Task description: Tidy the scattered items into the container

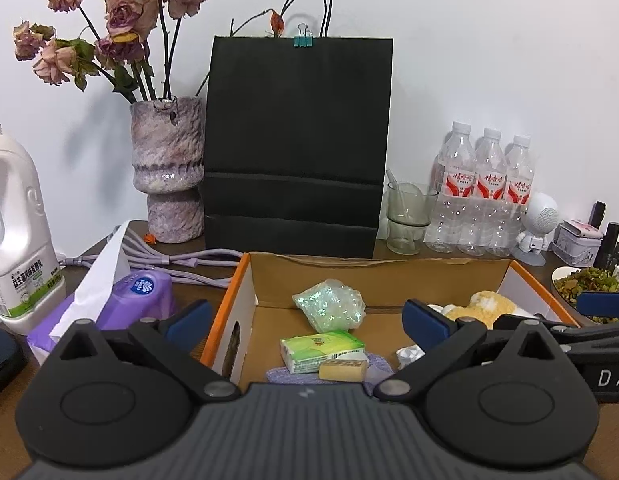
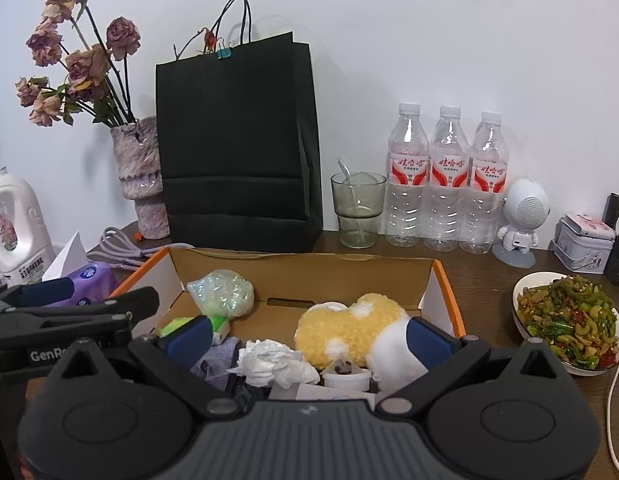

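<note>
On the table [image 2: 477,276], the cardboard box [image 2: 309,276] sits in front of me. Inside lie the yellow plush toy [image 2: 345,328], iridescent wrap [image 1: 329,310], green tissue pack [image 1: 321,350] and crumpled paper [image 2: 273,364]. My left gripper [image 1: 307,320] and right gripper [image 2: 309,334] both hover spread wide, holding nothing.

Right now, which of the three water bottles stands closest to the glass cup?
The leftmost bottle: it stands right beside the glass cup, while the other two bottles line up further right, toward the white figurine.
</note>
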`<act>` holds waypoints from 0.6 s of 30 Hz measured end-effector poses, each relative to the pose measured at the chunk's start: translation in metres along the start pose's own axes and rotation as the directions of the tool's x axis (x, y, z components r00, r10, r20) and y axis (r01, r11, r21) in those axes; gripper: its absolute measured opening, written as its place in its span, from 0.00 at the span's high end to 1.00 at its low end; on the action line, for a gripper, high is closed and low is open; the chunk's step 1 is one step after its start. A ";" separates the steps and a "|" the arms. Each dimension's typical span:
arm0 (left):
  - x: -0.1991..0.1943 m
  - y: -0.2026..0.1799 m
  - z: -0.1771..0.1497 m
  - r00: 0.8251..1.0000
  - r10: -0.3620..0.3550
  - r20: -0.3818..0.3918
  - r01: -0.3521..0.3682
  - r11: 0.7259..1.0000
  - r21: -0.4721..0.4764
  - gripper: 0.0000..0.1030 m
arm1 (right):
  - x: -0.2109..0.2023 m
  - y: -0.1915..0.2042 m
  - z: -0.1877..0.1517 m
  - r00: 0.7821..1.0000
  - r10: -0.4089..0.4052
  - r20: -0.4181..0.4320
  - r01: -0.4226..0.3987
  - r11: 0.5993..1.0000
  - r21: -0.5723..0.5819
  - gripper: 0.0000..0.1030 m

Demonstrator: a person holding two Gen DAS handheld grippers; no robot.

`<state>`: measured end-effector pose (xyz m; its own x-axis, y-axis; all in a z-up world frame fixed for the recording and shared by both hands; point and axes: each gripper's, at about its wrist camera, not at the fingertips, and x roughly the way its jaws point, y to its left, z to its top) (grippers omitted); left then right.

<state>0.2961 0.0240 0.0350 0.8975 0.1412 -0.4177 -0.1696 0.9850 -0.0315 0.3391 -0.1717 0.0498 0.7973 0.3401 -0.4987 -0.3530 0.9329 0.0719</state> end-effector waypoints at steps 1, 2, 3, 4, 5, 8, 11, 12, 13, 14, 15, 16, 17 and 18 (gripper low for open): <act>-0.004 -0.002 0.001 1.000 0.008 0.008 -0.009 1.000 0.002 0.00 | -0.004 0.000 0.000 1.000 -0.007 0.004 0.007 1.000 0.003 0.00; -0.008 -0.004 0.001 1.000 0.021 0.021 -0.021 1.000 0.006 0.00 | -0.008 0.000 0.000 1.000 -0.012 0.010 0.012 1.000 0.005 0.00; -0.013 -0.006 0.001 0.999 0.032 0.034 -0.033 0.999 0.011 0.00 | -0.013 0.001 0.000 1.000 -0.018 0.017 0.018 1.000 0.008 0.00; -0.020 -0.008 0.001 0.998 0.043 0.049 -0.044 0.999 0.016 0.00 | -0.018 0.002 0.000 0.999 -0.023 0.023 0.023 1.000 0.011 0.00; -0.026 -0.009 0.001 0.997 0.050 0.058 -0.051 0.999 0.018 0.00 | -0.024 0.003 -0.001 0.999 -0.028 0.028 0.028 1.000 0.011 0.00; -0.047 -0.010 -0.003 0.997 0.049 0.067 -0.050 0.999 0.007 0.00 | -0.043 0.006 -0.005 0.999 -0.027 0.034 0.026 1.000 0.017 0.00; -0.067 -0.007 -0.006 0.997 0.034 0.073 -0.033 0.999 -0.004 0.00 | -0.064 0.010 -0.010 0.999 -0.021 0.046 0.021 1.000 0.014 0.00; -0.073 -0.007 -0.007 0.997 0.028 0.069 -0.028 1.000 -0.001 0.00 | -0.070 0.011 -0.012 0.999 -0.023 0.048 0.022 1.000 0.012 0.00; -0.080 -0.007 -0.008 0.998 0.026 0.065 -0.027 1.000 0.005 0.00 | -0.077 0.013 -0.015 0.999 -0.024 0.048 0.024 1.000 0.013 0.00; -0.087 -0.007 -0.009 0.998 0.027 0.064 -0.028 0.999 0.015 0.00 | -0.083 0.015 -0.017 0.999 -0.024 0.046 0.023 1.000 0.015 0.00; -0.094 -0.008 -0.011 0.997 0.029 0.066 -0.031 0.999 0.025 0.00 | -0.089 0.016 -0.020 0.999 -0.022 0.043 0.021 1.000 0.017 0.00; -0.102 -0.008 -0.013 0.997 0.033 0.067 -0.036 0.999 0.035 0.00 | -0.096 0.018 -0.024 0.999 -0.020 0.039 0.019 1.000 0.019 0.00; -0.109 -0.009 -0.015 0.997 0.038 0.067 -0.041 0.998 0.042 0.00 | -0.102 0.020 -0.028 0.999 -0.019 0.035 0.019 1.000 0.020 0.00; -0.116 -0.009 -0.018 0.997 0.041 0.065 -0.044 0.998 0.048 0.00 | -0.109 0.021 -0.031 0.999 -0.020 0.033 0.020 1.000 0.019 0.00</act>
<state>0.1862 -0.0031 0.0677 0.9144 0.1879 -0.3586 -0.1895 0.9814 0.0308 0.2298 -0.1922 0.0787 0.8198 0.3247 -0.4717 -0.3277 0.9415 0.0785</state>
